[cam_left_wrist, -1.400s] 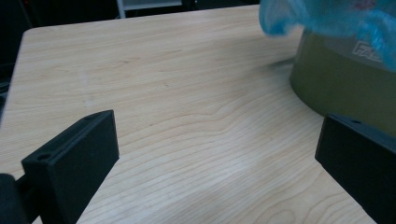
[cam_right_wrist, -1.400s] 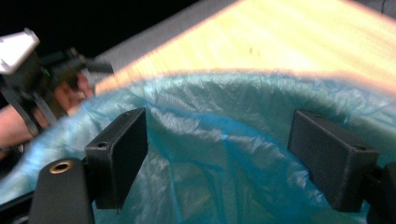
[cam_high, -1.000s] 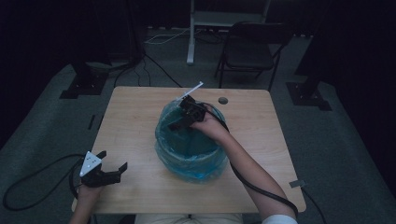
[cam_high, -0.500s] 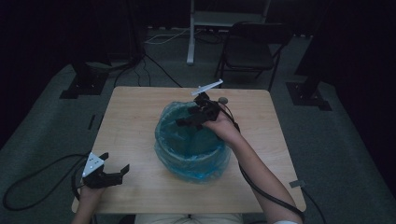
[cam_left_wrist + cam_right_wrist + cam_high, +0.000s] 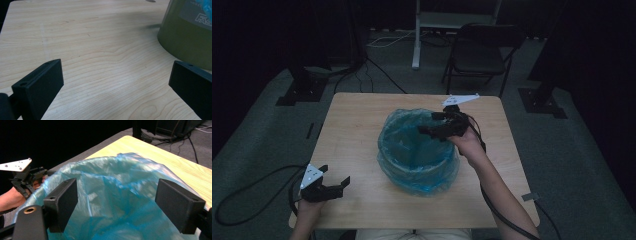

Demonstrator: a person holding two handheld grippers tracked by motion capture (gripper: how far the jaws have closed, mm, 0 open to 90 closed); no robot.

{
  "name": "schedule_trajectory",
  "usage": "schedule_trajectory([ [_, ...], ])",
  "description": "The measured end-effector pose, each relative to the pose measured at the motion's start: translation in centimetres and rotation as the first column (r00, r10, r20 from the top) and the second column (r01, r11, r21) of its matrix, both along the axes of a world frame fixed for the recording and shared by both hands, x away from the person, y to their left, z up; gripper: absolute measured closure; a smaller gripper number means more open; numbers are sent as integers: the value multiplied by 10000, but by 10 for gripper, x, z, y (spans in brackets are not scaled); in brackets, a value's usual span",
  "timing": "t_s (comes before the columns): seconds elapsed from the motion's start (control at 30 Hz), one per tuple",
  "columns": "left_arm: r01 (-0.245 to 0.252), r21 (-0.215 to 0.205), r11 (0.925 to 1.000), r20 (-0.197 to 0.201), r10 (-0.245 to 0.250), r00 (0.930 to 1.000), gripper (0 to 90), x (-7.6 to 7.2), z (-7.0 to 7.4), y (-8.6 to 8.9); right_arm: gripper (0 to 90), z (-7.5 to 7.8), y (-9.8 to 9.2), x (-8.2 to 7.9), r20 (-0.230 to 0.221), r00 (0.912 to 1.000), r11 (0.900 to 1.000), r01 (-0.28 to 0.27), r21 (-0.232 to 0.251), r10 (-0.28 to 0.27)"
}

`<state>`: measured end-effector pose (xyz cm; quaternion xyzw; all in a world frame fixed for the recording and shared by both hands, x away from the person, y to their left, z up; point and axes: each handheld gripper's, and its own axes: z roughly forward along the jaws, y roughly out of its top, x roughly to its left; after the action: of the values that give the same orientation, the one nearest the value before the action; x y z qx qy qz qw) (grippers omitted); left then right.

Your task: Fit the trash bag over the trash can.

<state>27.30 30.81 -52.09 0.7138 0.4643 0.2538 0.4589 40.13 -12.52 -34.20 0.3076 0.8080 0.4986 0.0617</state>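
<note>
Right gripper (image 5: 428,131) has been swung out from deep in the bin to its far-right rim; left gripper (image 5: 334,186) hasn't really been moved.

The blue bag (image 5: 412,145) lining the bin (image 5: 190,37) is sat mid-table, a bit toward the right edge. The right gripper's jaws are spread wide with nothing pinched, hung just over the rim, bag film directly ahead and below. The left gripper, also spread and empty, is parked by the table's near-left corner, well apart, so the right one is clearly nearer for grabbing the liner edge.
</note>
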Motion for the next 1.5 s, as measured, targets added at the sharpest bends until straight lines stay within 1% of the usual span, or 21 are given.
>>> schedule_trajectory([
  [0.1, -51, 8, 10000, -35, 51, 10000, 1, 0, 0, 1, 178, -4, -11, -2, 8, 9999, 9999, 106, 75, -106],
  [0.2, -116, -28, 9999, -54, 116, 9999, 1, 1, -1, 2, 178, -8, -21, -5, 46, 9998, 9994, 217, 252, -218],
  [0.37, -165, 9, 9999, -125, 165, 9998, 1, 1, -2, 3, 178, -16, -39, -10, 248, 9974, 9954, 664, 696, -683],
  [0.43, -198, 23, 9998, -126, 199, 9997, 1, 1, -2, 3, 176, -19, -46, -13, 351, 9955, 9937, 855, 729, -882],
  [0.57, -220, -66, 9997, -212, 218, 9995, 1, 1, -3, 4, 162, -27, -63, -18, 608, 9889, 9871, 1292, 943, -1353],
  [0.63, -193, -49, 9998, -266, 192, 9995, 1, 2, -4, 4, 162, -31, -72, -20, 607, 9857, 9824, 1499, 1119, -1573],
  [0.7, -222, 9, 9998, -290, 223, 9993, 1, 2, -4, 3, 162, -36, -80, -21, 507, 9833, 9778, 1674, 1263, -1749],
  [0.8, -249, 26, 9997, -355, 249, 9991, 1, 2, -5, 3, 160, -46, -91, -24, 477, 9759, 9665, 2034, 1563, -2130],
  [0.9, -301, 105, 9995, -474, 306, 9984, 1, 3, -6, 2, 126, -60, -99, -27, 501, 9694, 9610, 2304, 1531, -2404],
  [0.93, -289, 97, 9995, -526, 294, 9982, 1, 4, -7, 2, 133, -64, -103, -28, 366, 9694, 9569, 2332, 1729, -2429],
  [0.97, -307, 142, 9994, -572, 315, 9979, 1, 4, -8, 2, 133, -68, -107, -28, 250, 9675, 9546, 2439, 1711, -2517],
  [1.0, -295, 150, 9995, -587, 303, 9978, 1, 4, -8, 2, 133, -72, -110, -29, 269, 9638, 9531, 2579, 1584, -2653],
  [1.03, -284, 122, 9995, -604, 291, 9977, 1, 4, -9, 2, 135, -75, -113, -31, 359, 9581, 9485, 2756, 1561, -2842],
  [1.13, -324, 167, 9993, -711, 335, 9969, 1, 5, -10, 1, 135, -82, -122, -35, 372, 9481, 9378, 3061, 1638, -3159],
  [1.3, -447, 278, 9986, -895, 470, 9949, 1, 5, -11, 1, 134, -105, -136, -41, -48, 9399, 9282, 3381, 1553, -3415],
  [1.37, -454, 305, 9985, -952, 481, 9943, 1, 4, -11, 3, 135, -116, -143, -45, -224, 9294, 9167, 3671, 1575, -3684],
  [1.43, -513, 346, 9981, -957, 544, 9939, 1, 3, -11, 3, 135, -127, -150, -48, -459, 9224, 9074, 3856, 1671, -3835],
  [1.47, -552, 421, 9976, -1001, 592, 9932, 1, 3, -11, 4, 135, -132, -153, -49, -569, 9172, 9031, 3982, 1611, -3943],
  [1.5, -589, 444, 9973, -1022, 631, 9928, 1, 3, -11, 5, 134, -137, -156, -51, -627, 9149, 9025, 4038, 1499, -3989],
])
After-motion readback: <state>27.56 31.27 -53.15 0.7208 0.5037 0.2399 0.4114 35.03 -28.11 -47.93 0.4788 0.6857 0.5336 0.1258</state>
